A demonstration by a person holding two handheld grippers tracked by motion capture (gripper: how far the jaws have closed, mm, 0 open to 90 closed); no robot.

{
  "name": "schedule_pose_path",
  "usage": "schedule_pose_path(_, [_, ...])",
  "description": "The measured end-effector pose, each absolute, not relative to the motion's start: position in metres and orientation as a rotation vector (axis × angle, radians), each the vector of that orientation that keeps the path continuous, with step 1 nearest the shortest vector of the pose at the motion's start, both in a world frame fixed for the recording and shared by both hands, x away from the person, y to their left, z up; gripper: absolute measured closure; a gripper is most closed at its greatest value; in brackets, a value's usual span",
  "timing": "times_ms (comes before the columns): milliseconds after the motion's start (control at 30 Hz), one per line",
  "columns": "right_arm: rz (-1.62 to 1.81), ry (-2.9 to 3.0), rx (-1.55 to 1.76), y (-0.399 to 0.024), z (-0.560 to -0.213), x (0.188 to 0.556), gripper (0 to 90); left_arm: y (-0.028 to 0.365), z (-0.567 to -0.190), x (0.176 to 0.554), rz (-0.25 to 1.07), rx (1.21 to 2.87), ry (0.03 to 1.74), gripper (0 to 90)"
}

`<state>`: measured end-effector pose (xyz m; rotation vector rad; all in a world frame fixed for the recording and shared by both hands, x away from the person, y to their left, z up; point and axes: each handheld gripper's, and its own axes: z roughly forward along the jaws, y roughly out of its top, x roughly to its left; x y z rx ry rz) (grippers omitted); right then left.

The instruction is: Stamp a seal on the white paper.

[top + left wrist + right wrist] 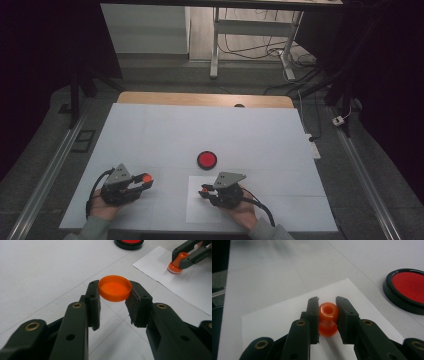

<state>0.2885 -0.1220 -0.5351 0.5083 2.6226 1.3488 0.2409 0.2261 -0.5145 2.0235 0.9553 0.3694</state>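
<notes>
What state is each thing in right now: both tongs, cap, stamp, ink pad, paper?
Left tongs: shut on the orange cap.
Orange cap: held off the table, hollow side up.
Right tongs: shut on the orange stamp.
Orange stamp: upright, base on the paper.
Red ink pad: uncovered.
Paper: flat.

Support: a rectangular table (150, 130) with a white matte top and a light wooden edge at the far side.
Near the middle: a round red pad in a black rim (206, 159) lies flat on it.
Near edge: a white paper sheet (197, 210).
Far edge: a small dark object (239, 105), perhaps a knob.
</notes>
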Motion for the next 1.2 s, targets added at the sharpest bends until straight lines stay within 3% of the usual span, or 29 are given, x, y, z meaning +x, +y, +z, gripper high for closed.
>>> schedule_pose_path(167, [1.517,2.548,0.572,-0.132,-0.522,0.292,72.3,0.227,-0.515,0.241,0.369,2.022,0.958,64.5])
schedule_pose_path(1200, [1.686,2.334,0.69,-0.164,-0.481,0.306,72.2,0.224,-0.516,0.242,0.366,2.029,0.947,64.5])
